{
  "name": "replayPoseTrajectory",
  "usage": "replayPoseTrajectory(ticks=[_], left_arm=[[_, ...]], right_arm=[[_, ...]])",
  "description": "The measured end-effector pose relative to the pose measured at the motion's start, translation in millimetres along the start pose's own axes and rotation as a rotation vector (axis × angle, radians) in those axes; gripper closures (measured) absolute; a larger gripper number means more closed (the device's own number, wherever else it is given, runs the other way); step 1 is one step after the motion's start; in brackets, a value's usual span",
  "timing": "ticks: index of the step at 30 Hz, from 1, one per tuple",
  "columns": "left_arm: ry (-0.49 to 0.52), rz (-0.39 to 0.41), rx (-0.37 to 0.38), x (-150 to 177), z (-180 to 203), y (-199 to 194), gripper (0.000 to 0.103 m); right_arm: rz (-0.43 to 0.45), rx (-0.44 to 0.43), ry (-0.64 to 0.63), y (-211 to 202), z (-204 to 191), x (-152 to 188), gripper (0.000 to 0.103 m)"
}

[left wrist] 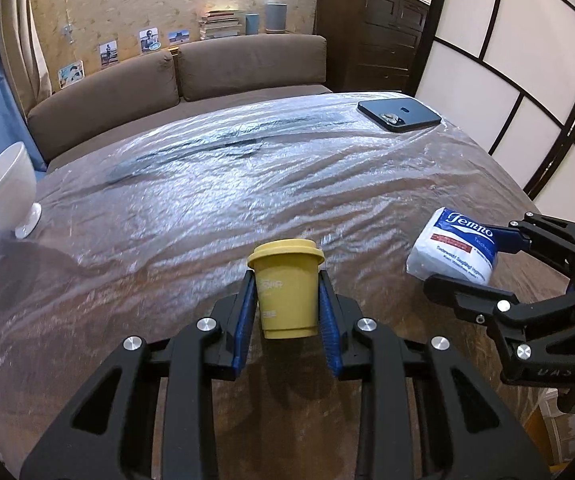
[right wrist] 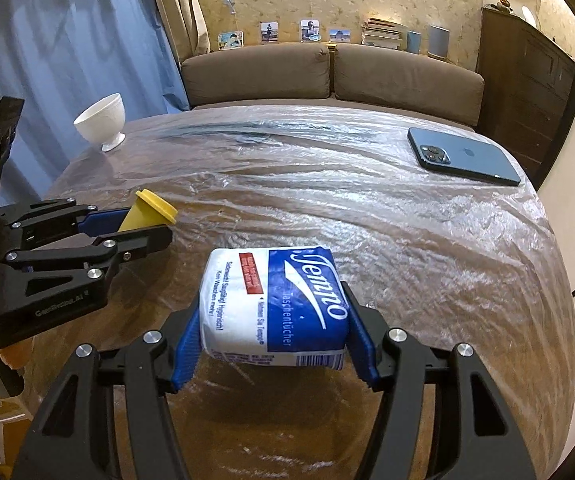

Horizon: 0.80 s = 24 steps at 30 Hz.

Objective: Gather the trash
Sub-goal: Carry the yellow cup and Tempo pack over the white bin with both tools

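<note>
My left gripper (left wrist: 287, 284) is shut on a small yellow lidded cup (left wrist: 286, 292), held upright above the round table (left wrist: 207, 208); the cup (right wrist: 149, 214) and left gripper (right wrist: 143, 224) also show at the left of the right wrist view. My right gripper (right wrist: 273, 308) is shut on a white and blue Tempo tissue pack (right wrist: 275, 304), held just above the table. The pack (left wrist: 453, 246) and right gripper (left wrist: 463, 256) also show at the right of the left wrist view.
The table (right wrist: 407, 240) is covered in wrinkled clear plastic. A white footed bowl (left wrist: 5, 192) stands at its left edge and shows in the right wrist view (right wrist: 101, 120). A dark blue phone (left wrist: 399, 115) lies at the far right (right wrist: 463, 156). A brown sofa (left wrist: 183, 80) stands behind.
</note>
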<state>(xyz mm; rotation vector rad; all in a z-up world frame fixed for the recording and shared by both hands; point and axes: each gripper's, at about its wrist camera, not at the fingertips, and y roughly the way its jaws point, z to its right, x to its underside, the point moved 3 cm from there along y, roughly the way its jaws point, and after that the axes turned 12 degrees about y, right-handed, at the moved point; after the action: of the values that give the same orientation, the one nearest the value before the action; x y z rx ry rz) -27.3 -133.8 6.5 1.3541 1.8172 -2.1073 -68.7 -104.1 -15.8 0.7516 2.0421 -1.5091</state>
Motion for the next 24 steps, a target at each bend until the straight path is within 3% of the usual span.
replayPoseTrajectory(ticks=[24], left_arm=[[-0.055, 0.013, 0.010, 58, 7, -52, 0.071]], right_arm=[[-0.010, -0.055, -0.009, -29, -30, 42, 0.043]])
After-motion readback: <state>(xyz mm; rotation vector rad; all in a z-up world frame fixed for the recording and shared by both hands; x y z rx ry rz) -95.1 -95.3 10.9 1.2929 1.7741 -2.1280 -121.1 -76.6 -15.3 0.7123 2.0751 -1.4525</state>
